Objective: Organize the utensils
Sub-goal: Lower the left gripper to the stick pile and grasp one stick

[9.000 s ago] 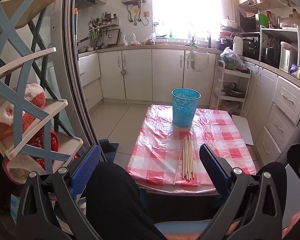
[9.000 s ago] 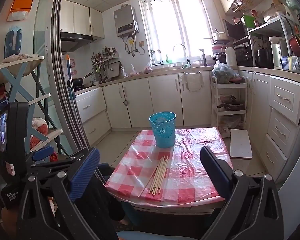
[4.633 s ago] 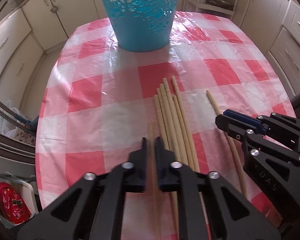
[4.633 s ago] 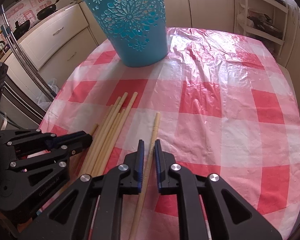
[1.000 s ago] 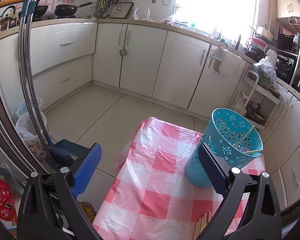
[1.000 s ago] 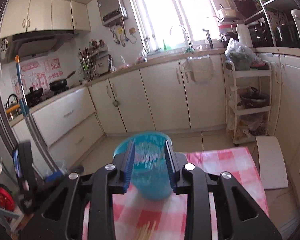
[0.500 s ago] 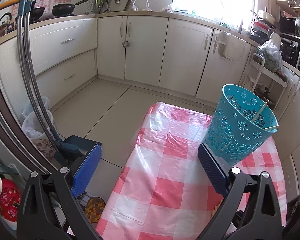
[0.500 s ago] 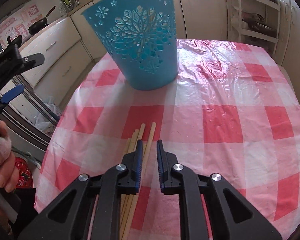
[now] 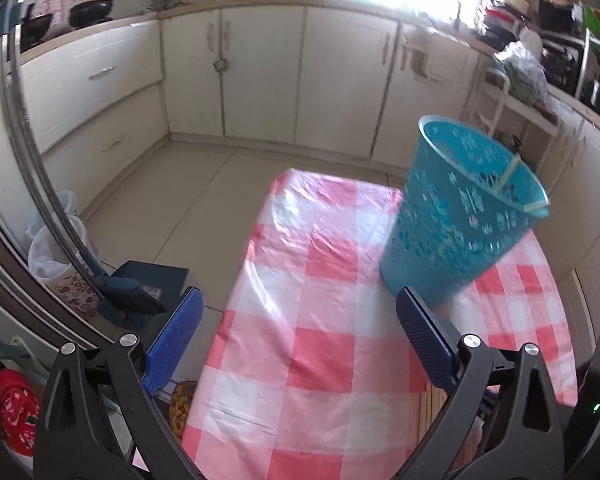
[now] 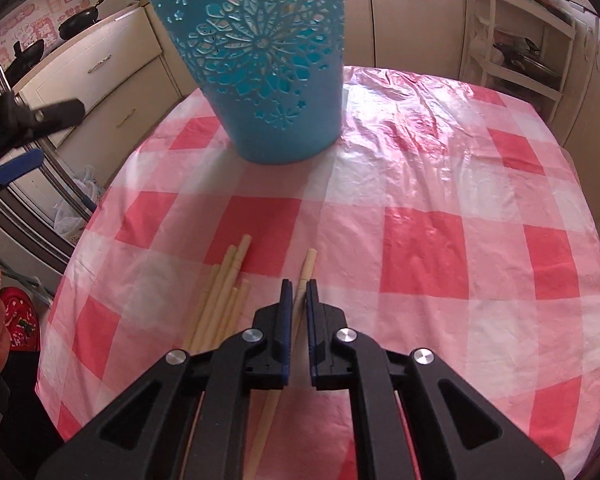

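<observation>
A blue perforated basket (image 10: 260, 68) stands at the far side of the red-checked table (image 10: 440, 240). In the left wrist view the basket (image 9: 460, 216) holds two chopsticks (image 9: 508, 176). My right gripper (image 10: 298, 284) is shut on a single chopstick (image 10: 306, 268) low over the cloth. Several loose chopsticks (image 10: 224, 292) lie just left of it. My left gripper (image 9: 296, 316) is open and empty, raised over the table's left part. It also shows at the left edge of the right wrist view (image 10: 24, 140).
White kitchen cabinets (image 9: 260, 80) ring the room. A white shelf rack (image 10: 520, 60) stands to the far right. A plastic bag (image 9: 56, 248) and a blue dustpan (image 9: 140, 284) sit on the floor left of the table.
My right gripper dropped from the basket to the table and closed on one chopstick, drawn away from the bundle. My left gripper stayed open and tilted down toward the table.
</observation>
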{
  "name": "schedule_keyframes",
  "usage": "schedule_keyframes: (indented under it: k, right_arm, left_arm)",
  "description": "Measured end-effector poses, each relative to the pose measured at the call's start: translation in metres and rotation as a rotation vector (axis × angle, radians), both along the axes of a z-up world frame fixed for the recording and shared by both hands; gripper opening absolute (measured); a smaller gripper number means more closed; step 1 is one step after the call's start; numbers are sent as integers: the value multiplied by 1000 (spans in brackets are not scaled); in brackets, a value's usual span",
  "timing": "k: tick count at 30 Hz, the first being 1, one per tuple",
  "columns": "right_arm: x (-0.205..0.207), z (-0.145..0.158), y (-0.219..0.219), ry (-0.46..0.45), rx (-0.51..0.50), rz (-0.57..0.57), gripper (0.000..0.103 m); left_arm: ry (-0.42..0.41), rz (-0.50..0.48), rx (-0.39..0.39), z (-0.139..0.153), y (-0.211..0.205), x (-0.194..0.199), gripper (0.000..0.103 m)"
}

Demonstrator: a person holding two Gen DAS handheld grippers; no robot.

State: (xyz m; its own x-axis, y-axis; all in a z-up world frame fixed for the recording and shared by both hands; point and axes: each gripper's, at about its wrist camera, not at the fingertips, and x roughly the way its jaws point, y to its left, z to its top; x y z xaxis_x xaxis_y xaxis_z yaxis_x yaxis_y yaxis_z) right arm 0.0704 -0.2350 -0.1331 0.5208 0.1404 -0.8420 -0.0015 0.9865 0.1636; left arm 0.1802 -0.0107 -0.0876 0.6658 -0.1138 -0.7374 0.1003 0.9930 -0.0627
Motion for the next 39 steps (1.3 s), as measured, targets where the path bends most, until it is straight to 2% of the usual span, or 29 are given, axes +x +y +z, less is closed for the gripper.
schedule_keyframes:
  k: [3, 5, 10, 18, 20, 22, 30, 38, 39]
  right_arm:
    - [-20, 0, -19, 2, 25, -28, 7]
    - [-32, -1, -30, -5, 51, -46, 6]
    - [-46, -2, -38, -29, 98, -57, 6]
    - [-48, -2, -43, -35, 140, -44, 6]
    - [-49, -2, -43, -34, 136, -40, 6]
    - [-49, -1, -42, -34, 132, -39, 7]
    - [-48, -1, -35, -41, 87, -28, 7]
    - [-48, -1, -25, -55, 12, -6, 8]
    - [-47, -1, -24, -58, 7, -5, 8]
  left_arm:
    - [122, -143, 72, -29, -27, -9, 93]
    - [157, -205, 99, -43, -41, -21, 92]
    - [226, -237, 108, -73, -58, -46, 90]
    - [208, -203, 149, -79, -68, -60, 89]
    - [217, -203, 191, -82, -72, -59, 86]
    - [219, -197, 195, -79, -72, -58, 84]
    - [231, -245, 193, -74, -86, -55, 50]
    - [228, -247, 156, -76, -83, -56, 50]
    - [226, -250, 154, -77, -83, -56, 47]
